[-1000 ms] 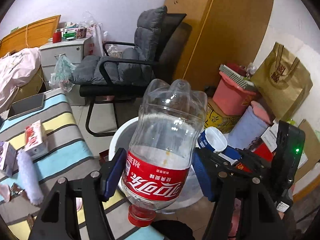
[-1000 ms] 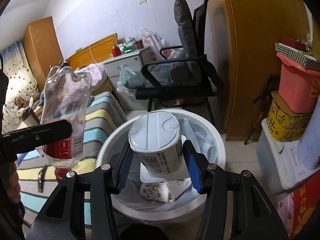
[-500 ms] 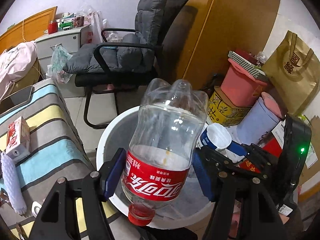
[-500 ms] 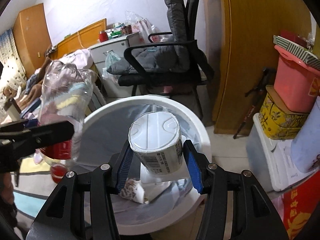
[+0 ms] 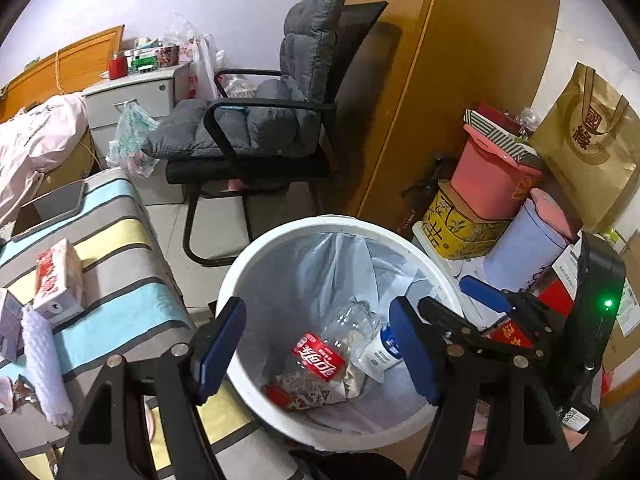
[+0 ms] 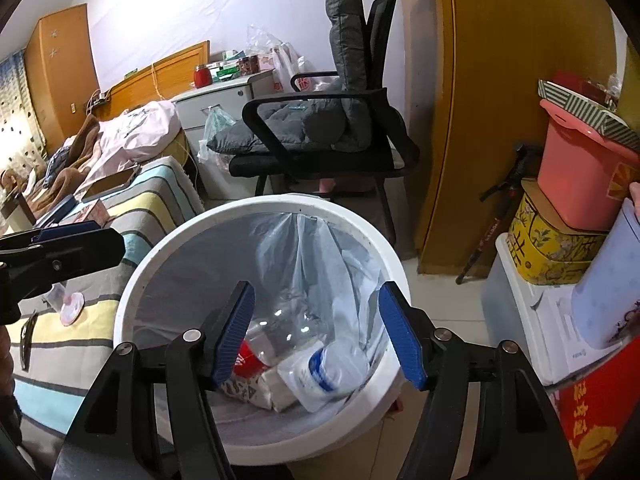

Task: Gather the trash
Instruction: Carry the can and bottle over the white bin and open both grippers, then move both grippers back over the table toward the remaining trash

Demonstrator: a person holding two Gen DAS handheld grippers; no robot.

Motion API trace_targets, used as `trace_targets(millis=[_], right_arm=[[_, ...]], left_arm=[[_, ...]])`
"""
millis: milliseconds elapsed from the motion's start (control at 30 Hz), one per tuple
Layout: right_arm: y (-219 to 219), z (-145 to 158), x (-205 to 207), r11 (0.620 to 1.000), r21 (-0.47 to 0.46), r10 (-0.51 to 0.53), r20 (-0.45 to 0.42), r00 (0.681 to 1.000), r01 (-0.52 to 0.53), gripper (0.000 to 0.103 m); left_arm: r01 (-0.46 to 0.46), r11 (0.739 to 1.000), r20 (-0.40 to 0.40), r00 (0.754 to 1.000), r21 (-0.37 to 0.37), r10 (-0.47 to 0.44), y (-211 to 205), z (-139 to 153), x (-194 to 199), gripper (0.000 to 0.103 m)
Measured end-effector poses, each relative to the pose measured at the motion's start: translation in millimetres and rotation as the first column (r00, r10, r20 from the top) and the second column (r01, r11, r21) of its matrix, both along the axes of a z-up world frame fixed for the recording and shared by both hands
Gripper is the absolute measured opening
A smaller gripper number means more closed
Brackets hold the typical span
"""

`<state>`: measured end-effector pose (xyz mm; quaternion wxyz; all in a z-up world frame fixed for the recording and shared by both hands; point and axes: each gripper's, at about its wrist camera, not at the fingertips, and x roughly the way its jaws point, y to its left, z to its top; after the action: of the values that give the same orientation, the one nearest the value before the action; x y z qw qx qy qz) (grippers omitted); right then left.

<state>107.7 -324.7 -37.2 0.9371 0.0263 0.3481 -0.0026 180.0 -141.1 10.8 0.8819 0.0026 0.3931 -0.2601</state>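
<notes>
Both the left gripper (image 5: 316,344) and the right gripper (image 6: 316,330) hung over the round white bin (image 5: 248,280), ribbed blue jaws opening with nothing between them. Inside its crinkled plastic liner (image 6: 320,264) lay the clear red-labelled bottle (image 5: 332,344) beside the cylindrical white cup (image 6: 320,372).

Left hand-held gripper (image 5: 316,344) showing black angular arms, blue ribbed pads (image 5: 218,346), silver pivot screws, right hand-held gripper (image 6: 316,334) showing the same, its body displaying a green indicator light (image 5: 608,303)
</notes>
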Motion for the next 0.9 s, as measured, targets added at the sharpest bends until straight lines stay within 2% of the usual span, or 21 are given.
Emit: trace_targets(millis=[633, 900], right_arm=[[44, 22, -23, 0.997, 0.019, 0.072, 0.078, 0.994, -0.074, 0.066], [78, 28, -28, 0.988, 0.023, 0.146, 0.1, 0.984, -0.149, 0.066]], left_arm=[[-0.14, 0.99, 0.076, 0.987, 0.004, 0.139, 74, 17, -45, 0.076], [-0.253, 0.967, 0.128, 0.96, 0.027, 0.248, 123, 21, -65, 0.076]])
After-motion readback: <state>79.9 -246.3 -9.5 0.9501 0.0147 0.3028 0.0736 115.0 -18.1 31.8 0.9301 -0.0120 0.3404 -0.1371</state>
